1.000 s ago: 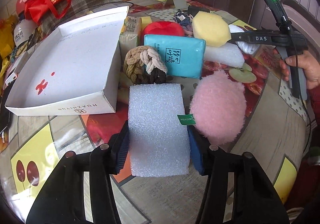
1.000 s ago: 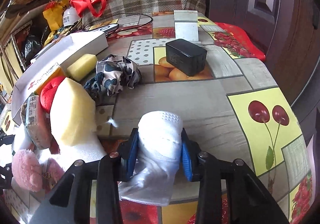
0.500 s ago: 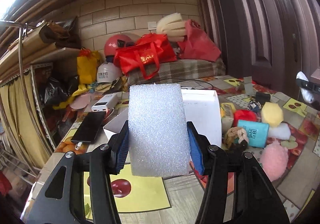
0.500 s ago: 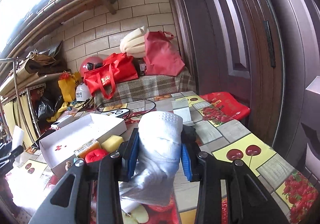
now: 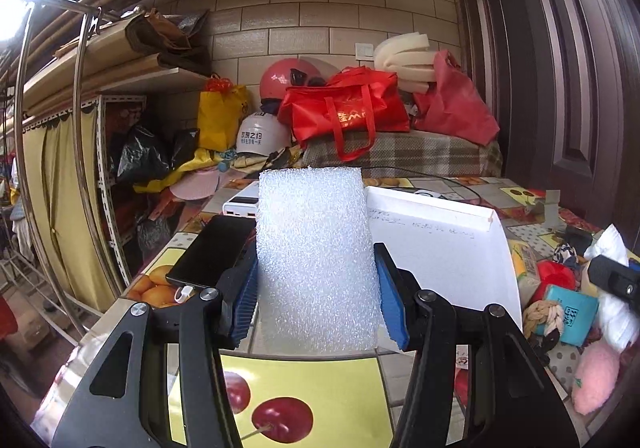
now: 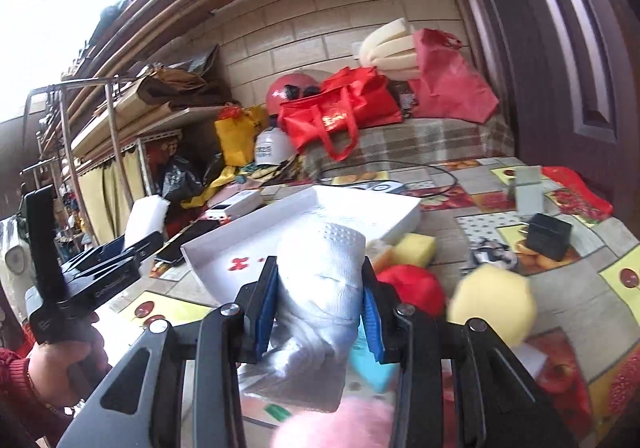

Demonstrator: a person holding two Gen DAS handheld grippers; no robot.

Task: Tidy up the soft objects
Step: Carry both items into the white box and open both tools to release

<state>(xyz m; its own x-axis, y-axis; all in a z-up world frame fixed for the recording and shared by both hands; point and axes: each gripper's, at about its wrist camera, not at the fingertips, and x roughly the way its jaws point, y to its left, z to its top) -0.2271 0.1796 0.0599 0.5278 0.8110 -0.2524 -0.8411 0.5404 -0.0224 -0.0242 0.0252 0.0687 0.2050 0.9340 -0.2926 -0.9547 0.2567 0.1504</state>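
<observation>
My left gripper [image 5: 316,296] is shut on a white foam block [image 5: 314,260] and holds it in the air in front of the white cardboard box [image 5: 440,244]. My right gripper [image 6: 320,308] is shut on a white sock [image 6: 320,288], raised above the pile of soft things. The left gripper also shows in the right wrist view [image 6: 116,264], left of the box [image 6: 248,244]. On the table lie a yellow sponge [image 6: 494,304], a red pad [image 6: 416,286], a teal packet [image 5: 568,312], a braided rope knot [image 5: 544,314] and a pink fluffy ball [image 5: 596,372].
A black phone [image 5: 208,252] and a white power bank [image 5: 240,204] lie left of the box. A small black box [image 6: 548,234] and a patterned cloth [image 6: 490,254] sit at the far right of the table. Bags and helmets [image 5: 344,112] are piled behind.
Both grippers have lifted their loads off the table and moved left. The left one now holds the foam block before the box; the right one has swung over the pile.
</observation>
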